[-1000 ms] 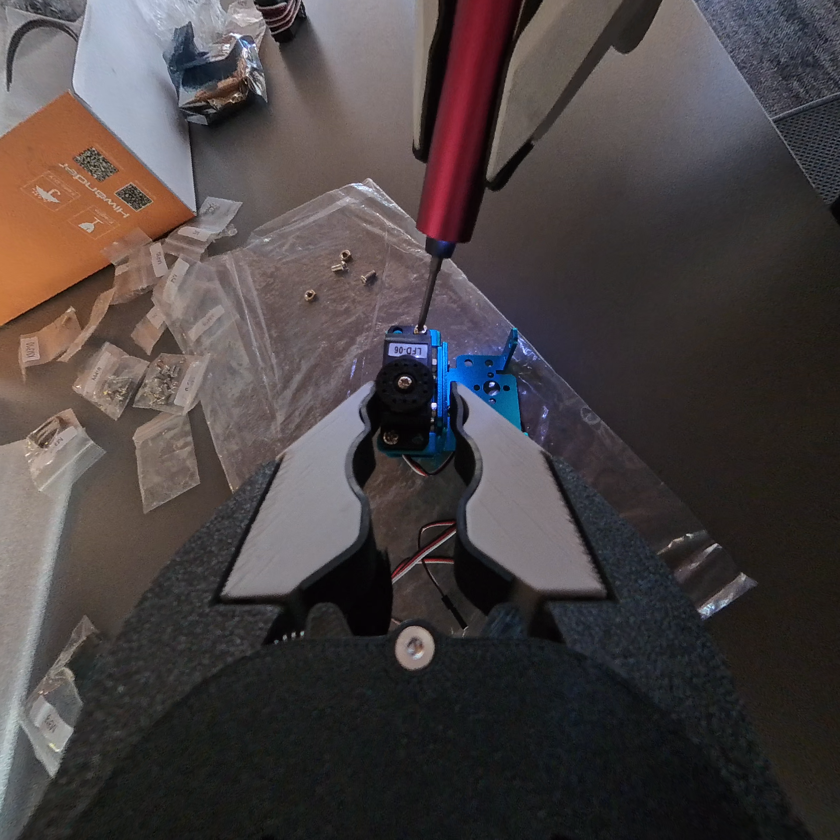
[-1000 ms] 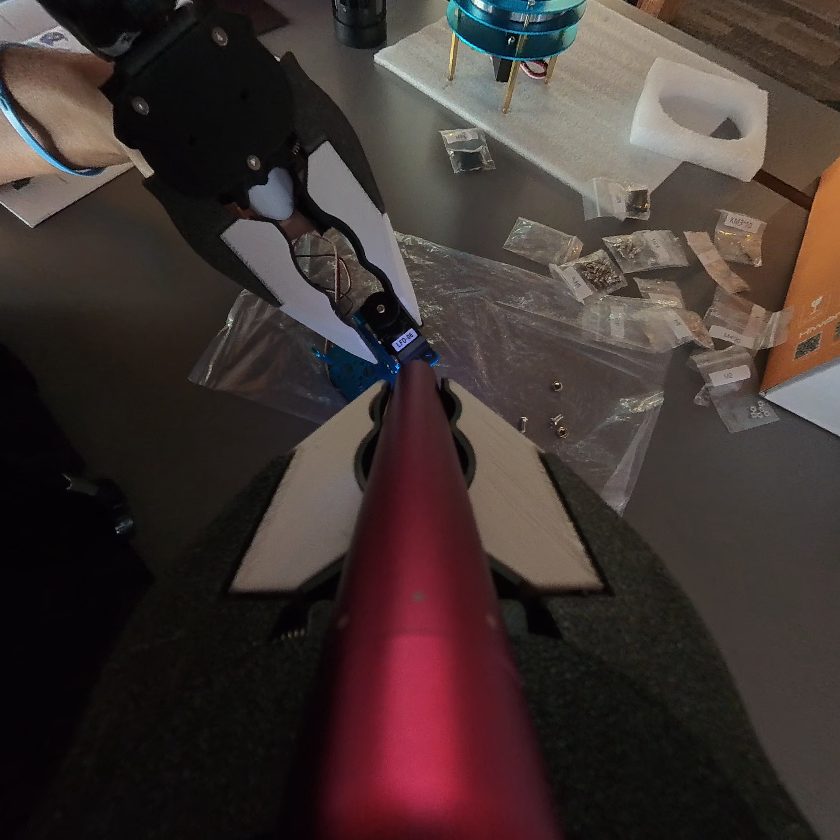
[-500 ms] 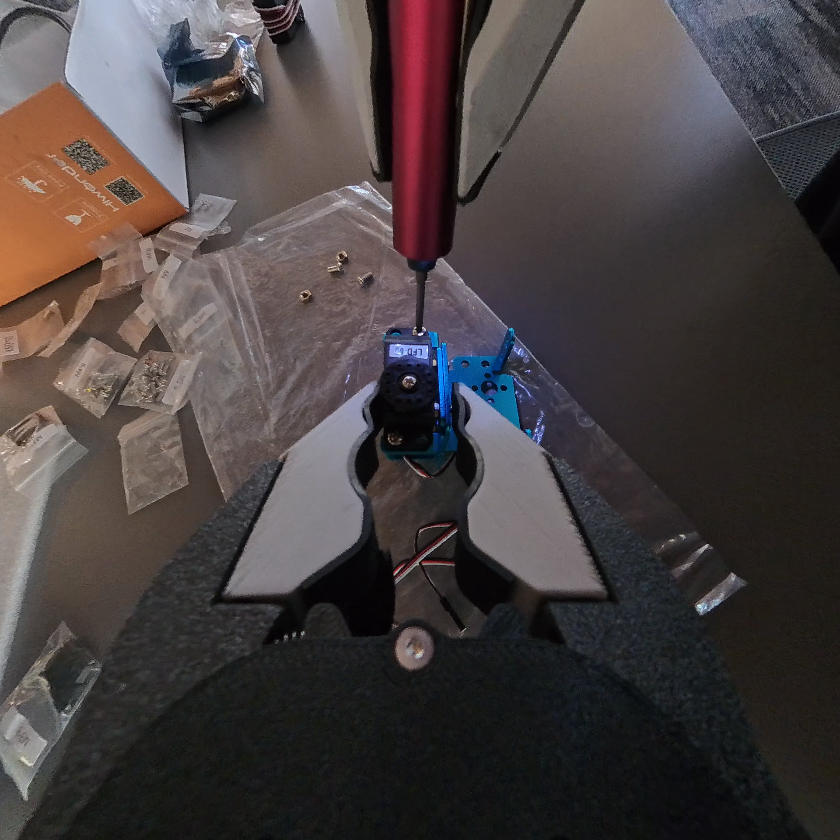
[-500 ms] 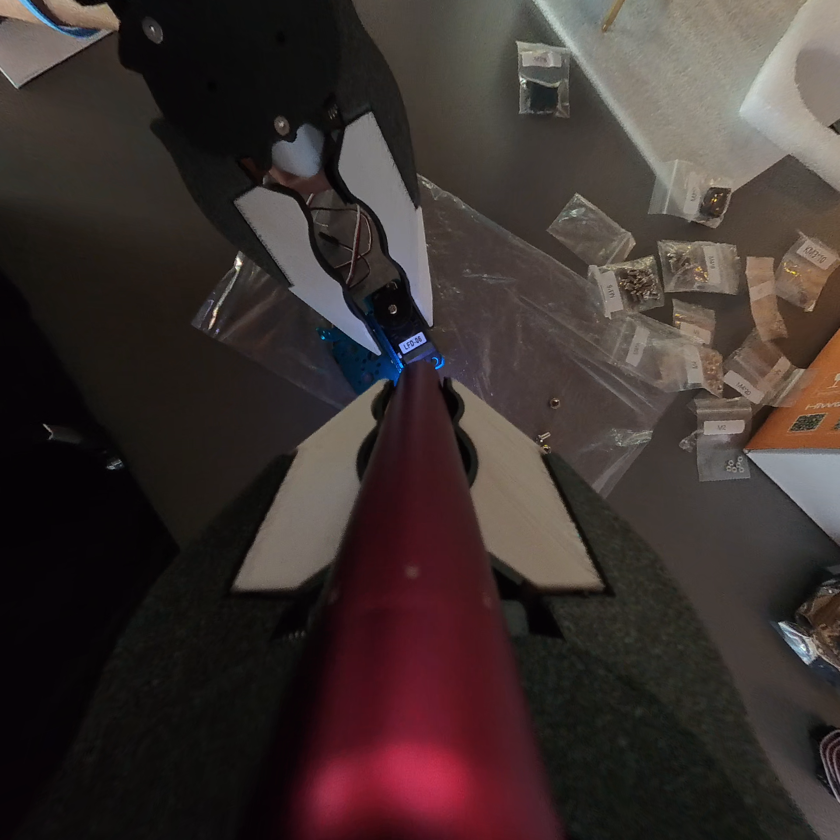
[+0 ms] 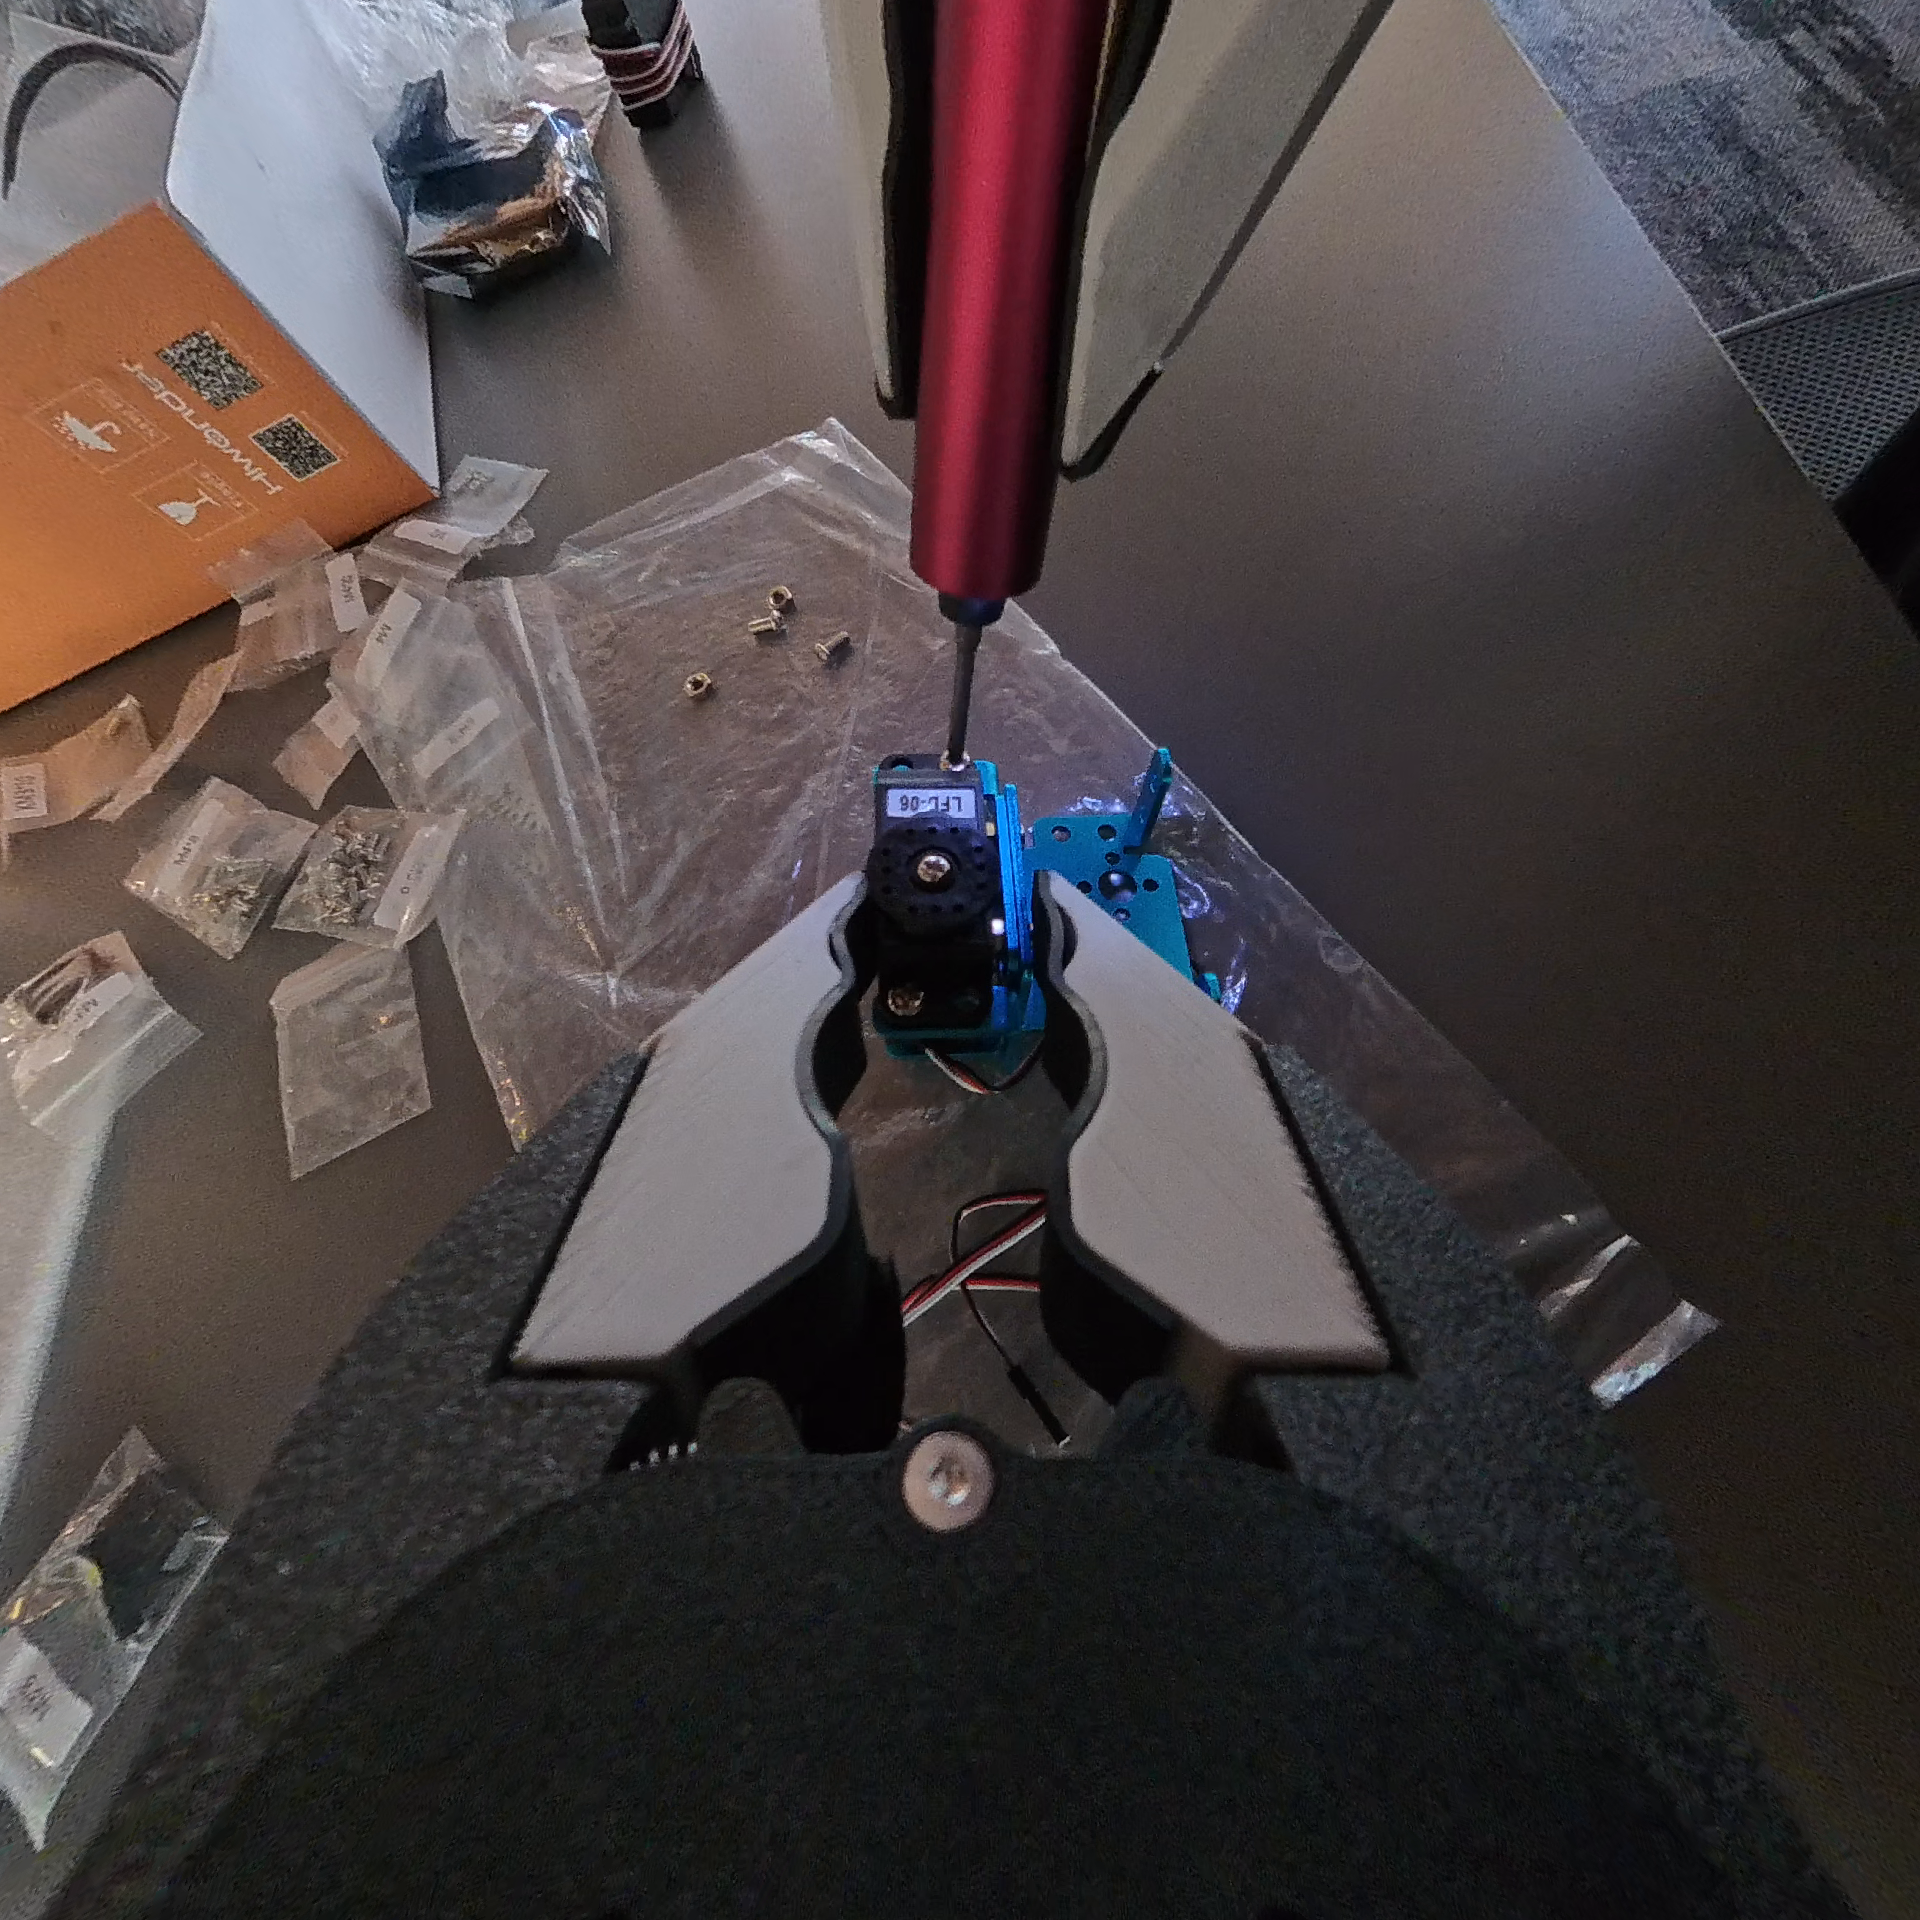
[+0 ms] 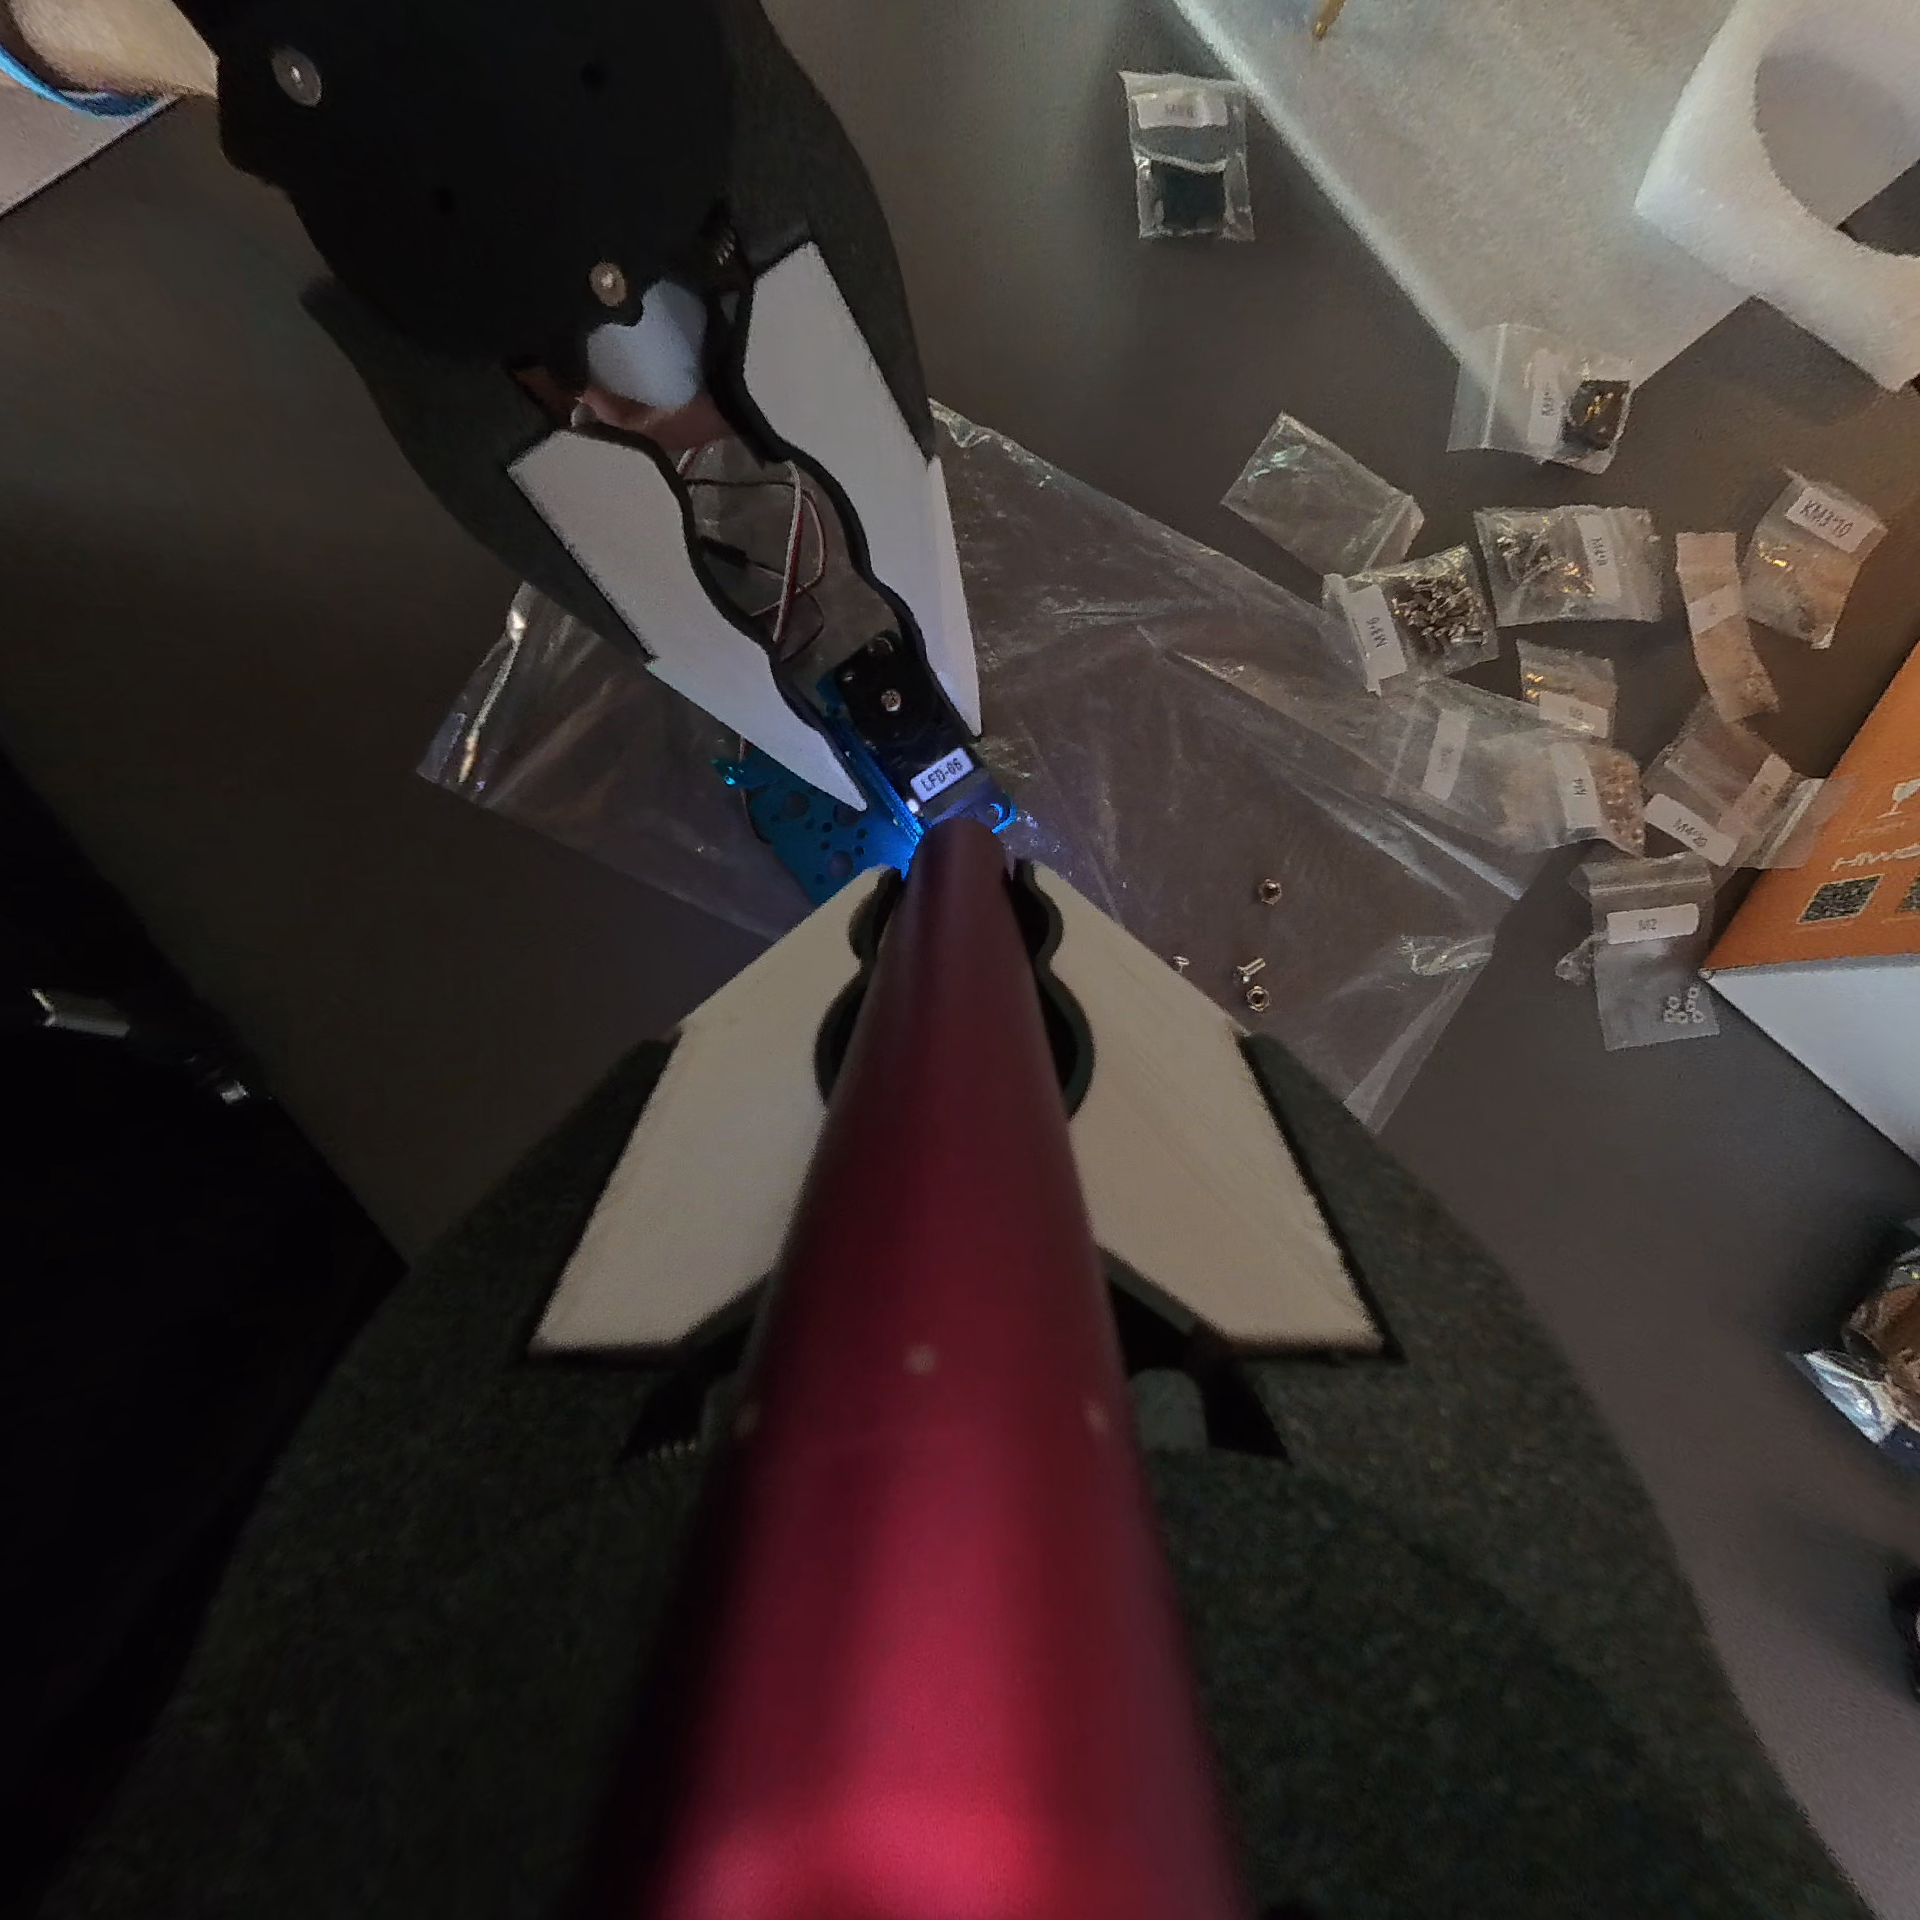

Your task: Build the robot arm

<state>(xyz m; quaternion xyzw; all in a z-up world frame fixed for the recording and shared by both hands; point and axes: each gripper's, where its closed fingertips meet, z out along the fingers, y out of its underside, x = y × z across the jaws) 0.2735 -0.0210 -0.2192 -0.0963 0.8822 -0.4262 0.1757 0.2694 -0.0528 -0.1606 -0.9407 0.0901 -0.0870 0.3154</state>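
The small black motor sat in a blue metal frame on a clear plastic bag on the dark table. The left gripper pinched the motor and frame from both sides. The right gripper squeezed a red screwdriver, and its thin tip touched the top of the motor, maybe on a screw. A few loose screws lay nearby on the bag. Little bags of parts and an orange box lay off to one side.

Upright black servo — blue-bracketed, clamped
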